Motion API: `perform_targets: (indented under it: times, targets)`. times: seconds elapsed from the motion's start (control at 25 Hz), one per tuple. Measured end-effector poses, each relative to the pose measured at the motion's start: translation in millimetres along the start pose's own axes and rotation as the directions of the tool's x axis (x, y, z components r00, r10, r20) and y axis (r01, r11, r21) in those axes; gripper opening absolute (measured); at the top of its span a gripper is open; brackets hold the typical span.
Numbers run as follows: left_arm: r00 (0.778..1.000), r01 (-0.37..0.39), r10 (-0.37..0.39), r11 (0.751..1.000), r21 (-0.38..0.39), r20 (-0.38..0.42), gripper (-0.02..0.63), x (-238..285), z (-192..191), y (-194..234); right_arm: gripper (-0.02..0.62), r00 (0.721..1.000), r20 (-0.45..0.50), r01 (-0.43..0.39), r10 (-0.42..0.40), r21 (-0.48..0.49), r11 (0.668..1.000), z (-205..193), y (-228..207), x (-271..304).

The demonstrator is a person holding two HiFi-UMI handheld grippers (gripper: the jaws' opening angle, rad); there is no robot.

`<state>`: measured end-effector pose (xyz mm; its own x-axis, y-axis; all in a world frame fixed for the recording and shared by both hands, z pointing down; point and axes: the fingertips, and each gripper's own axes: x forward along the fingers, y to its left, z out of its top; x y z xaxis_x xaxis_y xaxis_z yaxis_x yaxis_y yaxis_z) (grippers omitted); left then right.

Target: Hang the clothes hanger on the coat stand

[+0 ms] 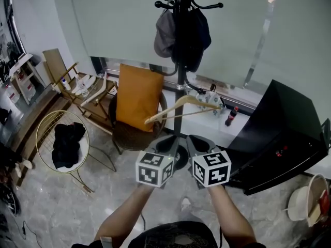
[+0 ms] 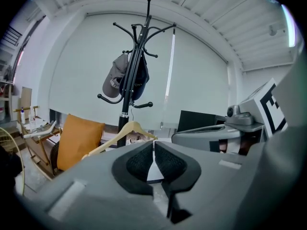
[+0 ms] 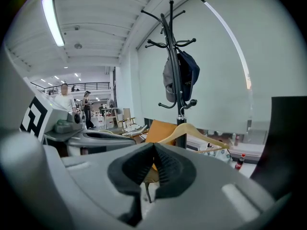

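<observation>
The black coat stand [image 1: 180, 50] rises straight ahead, with a grey cap [image 1: 164, 35] and a dark cap [image 1: 199, 32] on its pegs. A pale wooden hanger [image 1: 183, 106] hangs tilted against the pole, lower end to the left; its hook is hard to make out. It also shows in the left gripper view as the hanger [image 2: 125, 131] and in the right gripper view as the hanger [image 3: 189, 131]. My left gripper [image 1: 166, 144] and right gripper [image 1: 195, 142] are side by side, short of the stand. Both are shut with nothing between the pads, left gripper [image 2: 153, 145] and right gripper [image 3: 154, 147].
An orange cushion [image 1: 138, 97] leans on a round chair left of the stand. Further left are a wooden folding chair [image 1: 85, 89] and a wire basket [image 1: 45, 122] holding black cloth. A black cabinet [image 1: 282, 133] stands at right, a cola bottle [image 1: 231, 116] by the window ledge.
</observation>
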<state>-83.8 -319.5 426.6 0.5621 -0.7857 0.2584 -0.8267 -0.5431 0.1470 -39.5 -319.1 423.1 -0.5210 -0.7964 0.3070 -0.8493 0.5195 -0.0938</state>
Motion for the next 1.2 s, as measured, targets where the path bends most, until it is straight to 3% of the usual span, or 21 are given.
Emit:
perform_targets:
  times: [1.2]
  targets:
    - [0.998, 0.017, -0.018, 1.000, 0.016, 0.058, 0.005, -51, 11, -43, 0.000, 0.998, 0.060, 0.015, -0.011, -0.078, 0.997, 8, 41, -58]
